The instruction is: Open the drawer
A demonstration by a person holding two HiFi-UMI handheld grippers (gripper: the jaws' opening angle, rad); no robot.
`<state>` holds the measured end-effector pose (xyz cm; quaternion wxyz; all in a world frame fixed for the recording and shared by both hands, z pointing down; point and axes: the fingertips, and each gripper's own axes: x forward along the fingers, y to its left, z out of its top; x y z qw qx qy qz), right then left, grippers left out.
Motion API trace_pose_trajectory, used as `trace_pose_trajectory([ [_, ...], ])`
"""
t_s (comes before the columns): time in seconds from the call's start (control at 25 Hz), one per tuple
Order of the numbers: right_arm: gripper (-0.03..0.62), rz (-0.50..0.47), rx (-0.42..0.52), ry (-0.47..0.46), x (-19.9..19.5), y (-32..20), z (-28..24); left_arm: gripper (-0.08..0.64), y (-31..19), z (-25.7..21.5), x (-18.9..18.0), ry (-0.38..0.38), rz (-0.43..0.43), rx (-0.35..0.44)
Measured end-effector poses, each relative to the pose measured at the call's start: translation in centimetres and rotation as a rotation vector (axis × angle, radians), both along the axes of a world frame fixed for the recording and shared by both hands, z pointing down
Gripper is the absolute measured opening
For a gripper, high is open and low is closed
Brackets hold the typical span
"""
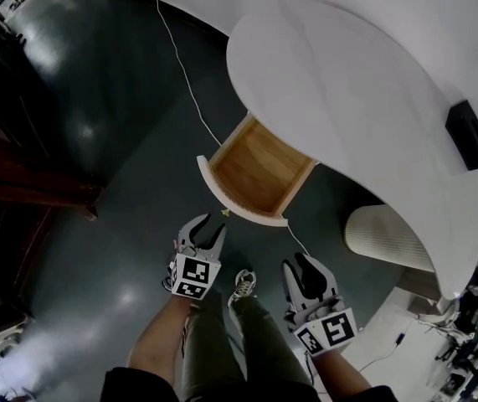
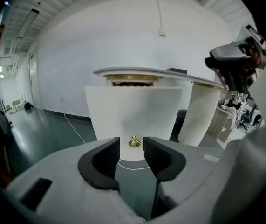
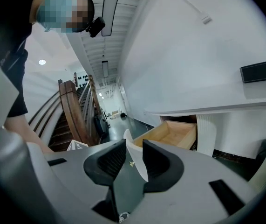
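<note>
Left tongs [image 1: 212, 224] stand apart and empty, with the brass knob [image 2: 134, 142] straight ahead, just beyond their tips and untouched. It fronts the drawer [image 1: 259, 166], already slid well out from under the white desk [image 1: 347, 82], long axis running away from me. Right tongs [image 1: 305, 268], likewise apart and empty, sit farther off. Around us I see a wooden staircase [image 1: 21, 157], a white cable [image 1: 184, 65] and dark glossy floor [image 1: 121, 141].
</note>
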<state>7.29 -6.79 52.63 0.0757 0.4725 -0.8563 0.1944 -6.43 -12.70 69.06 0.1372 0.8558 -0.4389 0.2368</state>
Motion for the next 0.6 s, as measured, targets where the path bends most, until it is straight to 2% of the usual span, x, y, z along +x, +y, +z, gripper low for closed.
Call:
trace_pose_trajectory([
  [0.36, 0.112, 0.029, 0.009, -0.009, -0.2, -1.3, -3.9, 0.169, 0.3, -11.5, -2.3, 0.037, -0.051, 0.119],
  [0.6, 0.109, 0.036, 0.019, 0.006, -0.5, -2.7, -7.0, 0.169, 0.2, -18.1, -2.5, 0.053, -0.039, 0.182],
])
